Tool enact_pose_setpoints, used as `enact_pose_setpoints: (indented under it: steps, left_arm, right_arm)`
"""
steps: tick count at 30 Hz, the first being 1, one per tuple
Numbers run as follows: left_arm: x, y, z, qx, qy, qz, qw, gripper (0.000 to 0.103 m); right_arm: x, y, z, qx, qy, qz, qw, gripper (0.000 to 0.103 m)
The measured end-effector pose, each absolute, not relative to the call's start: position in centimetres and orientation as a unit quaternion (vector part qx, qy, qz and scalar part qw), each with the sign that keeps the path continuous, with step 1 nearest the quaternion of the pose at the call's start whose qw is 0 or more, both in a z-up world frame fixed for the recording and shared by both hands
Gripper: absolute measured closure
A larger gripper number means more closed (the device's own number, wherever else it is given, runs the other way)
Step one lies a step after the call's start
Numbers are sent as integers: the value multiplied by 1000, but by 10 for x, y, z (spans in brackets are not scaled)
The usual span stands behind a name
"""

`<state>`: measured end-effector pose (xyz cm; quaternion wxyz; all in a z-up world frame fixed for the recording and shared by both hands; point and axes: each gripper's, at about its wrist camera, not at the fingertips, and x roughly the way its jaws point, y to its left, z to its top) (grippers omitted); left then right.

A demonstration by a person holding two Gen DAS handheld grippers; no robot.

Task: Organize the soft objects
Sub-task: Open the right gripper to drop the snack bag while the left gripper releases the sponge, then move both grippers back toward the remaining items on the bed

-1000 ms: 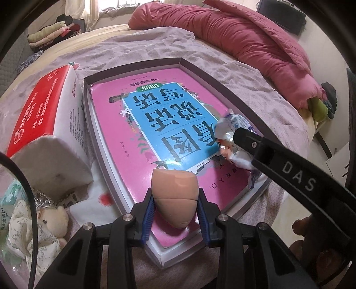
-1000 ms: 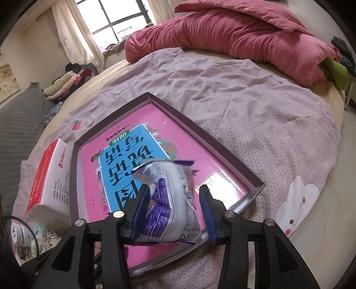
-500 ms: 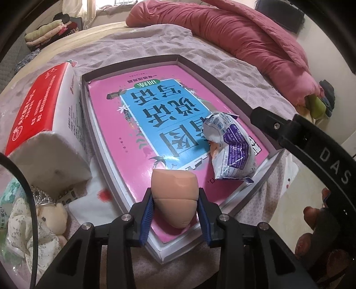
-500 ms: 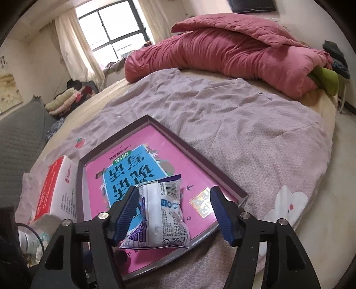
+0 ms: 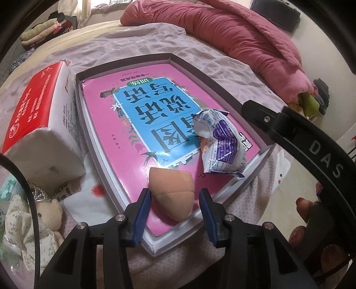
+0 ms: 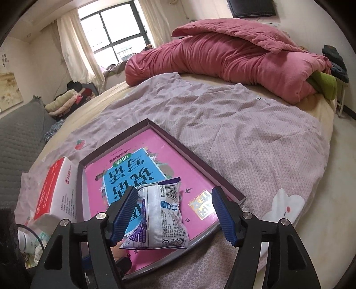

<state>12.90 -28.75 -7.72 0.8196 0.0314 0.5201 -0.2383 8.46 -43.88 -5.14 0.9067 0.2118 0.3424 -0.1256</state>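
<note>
- Far left of the left wrist view: red-and-white tissue pack, small plush bear below it.
- Lower centre: left gripper jaws just opened, clear of tan sponge lying on pink book in tray.
- Right wrist view, bottom centre: right gripper spread wide, just opened, snack packet loose between, resting on book.

Bedroom, daylight from a large dark-framed window with cream curtains either side. Cream walls; black wall-mounted TV top right, framed picture on left wall. Big bed with wrinkled lilac patterned sheet, bulky rumpled pink quilt heaped along the far side. Grey quilted sofa at left, folded clothes pile beyond it. Pale floor at right.
</note>
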Motion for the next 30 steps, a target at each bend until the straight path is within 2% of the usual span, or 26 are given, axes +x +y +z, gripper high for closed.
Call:
enact_pose_setpoints:
  steps: [7, 20, 30]
  left_arm:
    - [119, -279, -63, 27, 505, -229, 832, 46]
    - [100, -247, -31, 3, 477, -224, 850, 46]
    - [78, -195, 3, -15, 447, -196, 873, 45]
  right_arm:
    - [82, -444, -52, 222, 339, -130, 905, 30]
    - [69, -447, -43, 227, 306, -136, 914, 29]
    - [57, -427, -22, 184, 269, -129, 937, 29]
